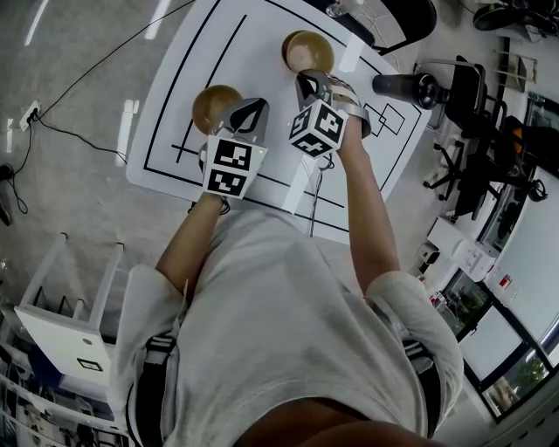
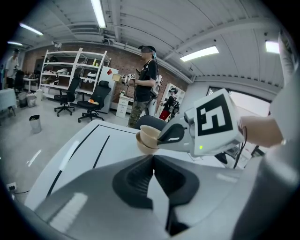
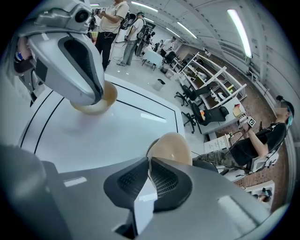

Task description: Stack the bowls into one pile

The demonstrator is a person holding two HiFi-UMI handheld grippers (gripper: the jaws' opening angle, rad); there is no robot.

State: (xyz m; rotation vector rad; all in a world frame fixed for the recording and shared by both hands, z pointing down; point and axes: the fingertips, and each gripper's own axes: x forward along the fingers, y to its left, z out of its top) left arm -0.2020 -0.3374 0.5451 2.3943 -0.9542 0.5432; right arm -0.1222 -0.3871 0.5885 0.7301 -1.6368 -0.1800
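Two tan bowls are over the white table (image 1: 175, 148) with black lines. My right gripper (image 1: 316, 80) is shut on the rim of the far bowl (image 1: 307, 51); in the right gripper view that bowl (image 3: 171, 145) sticks out just past the gripper (image 3: 148, 159). The left gripper view shows this bowl (image 2: 149, 138) pinched by the right gripper (image 2: 161, 138). The other bowl (image 1: 217, 105) lies just left of my left gripper (image 1: 249, 106). The left gripper (image 2: 152, 158) is shut, and no bowl shows between its jaws. From the right gripper view, that bowl (image 3: 96, 101) is partly hidden behind the left gripper (image 3: 96, 96).
A dark office chair (image 1: 393, 22) stands at the table's far edge, with more chairs (image 1: 463, 87) to the right. A white shelf cart (image 1: 61, 323) is on the floor at lower left. A person (image 2: 147, 79) stands beyond the table.
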